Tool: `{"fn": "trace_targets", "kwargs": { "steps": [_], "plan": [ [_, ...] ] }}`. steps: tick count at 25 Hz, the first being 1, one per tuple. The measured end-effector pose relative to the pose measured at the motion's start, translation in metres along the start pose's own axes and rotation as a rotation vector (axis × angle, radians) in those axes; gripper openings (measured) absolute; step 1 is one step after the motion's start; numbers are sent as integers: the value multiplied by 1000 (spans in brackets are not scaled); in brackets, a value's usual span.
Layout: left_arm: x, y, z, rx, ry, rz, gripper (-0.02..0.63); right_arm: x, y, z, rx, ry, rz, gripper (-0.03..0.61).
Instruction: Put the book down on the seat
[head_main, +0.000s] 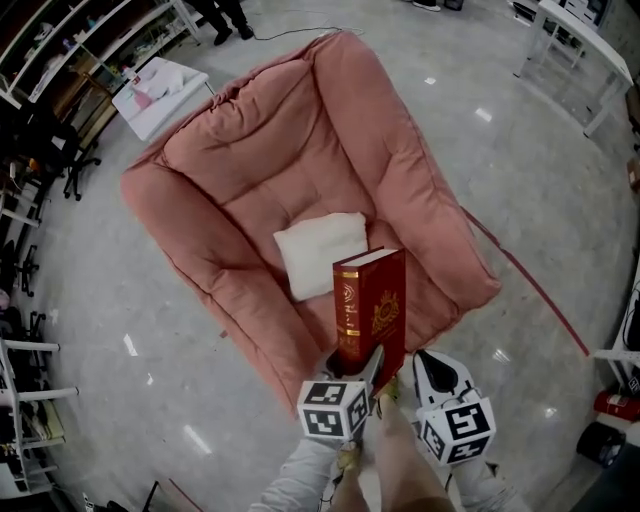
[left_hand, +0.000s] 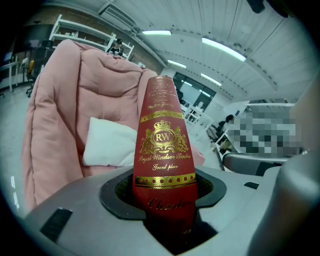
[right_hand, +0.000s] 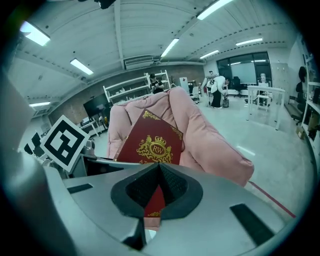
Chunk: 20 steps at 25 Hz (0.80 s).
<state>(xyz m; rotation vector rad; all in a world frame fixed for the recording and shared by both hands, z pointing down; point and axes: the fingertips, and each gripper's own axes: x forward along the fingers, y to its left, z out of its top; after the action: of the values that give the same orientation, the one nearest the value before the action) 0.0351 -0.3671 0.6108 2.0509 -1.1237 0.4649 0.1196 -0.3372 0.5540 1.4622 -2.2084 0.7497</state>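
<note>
Here, the book is being held upright above the front edge of the seat and has not yet been set down. It is being clamped at its lower end by the left gripper. That gripper's fingers are being kept fairly wide apart to take the full thickness of the spine, with one pad pressed to each side, and the red-and-gold spine is being shown straight up from between them.

The right gripper is being held just beside it, at the book's lower corner. Its fingers are being drawn almost together on a thin red sliver of the cover, apparently so that the volume is being steadied against twisting. The low, two-point hold seems chosen so that the upper part is being left free to be laid flat.

Both grippers are being pointed forward and downward, side by side, from forearms kept close to the body. Beyond and below the fingertips the pink seat is being offered open, with a white pillow seen on it just past the book. The grey floor is being glimpsed to either side.
</note>
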Motion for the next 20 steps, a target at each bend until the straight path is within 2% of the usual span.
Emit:
{"fn": "trace_targets", "kwargs": {
  "steps": [10,20],
  "plan": [
    [81,37,-22,-48,71,21,245,56,-26,-32,48,64,11,5],
    [135,62,-46,-94,144,18,247,85,-46,-48,91,87,-10,5]
  ]
}}
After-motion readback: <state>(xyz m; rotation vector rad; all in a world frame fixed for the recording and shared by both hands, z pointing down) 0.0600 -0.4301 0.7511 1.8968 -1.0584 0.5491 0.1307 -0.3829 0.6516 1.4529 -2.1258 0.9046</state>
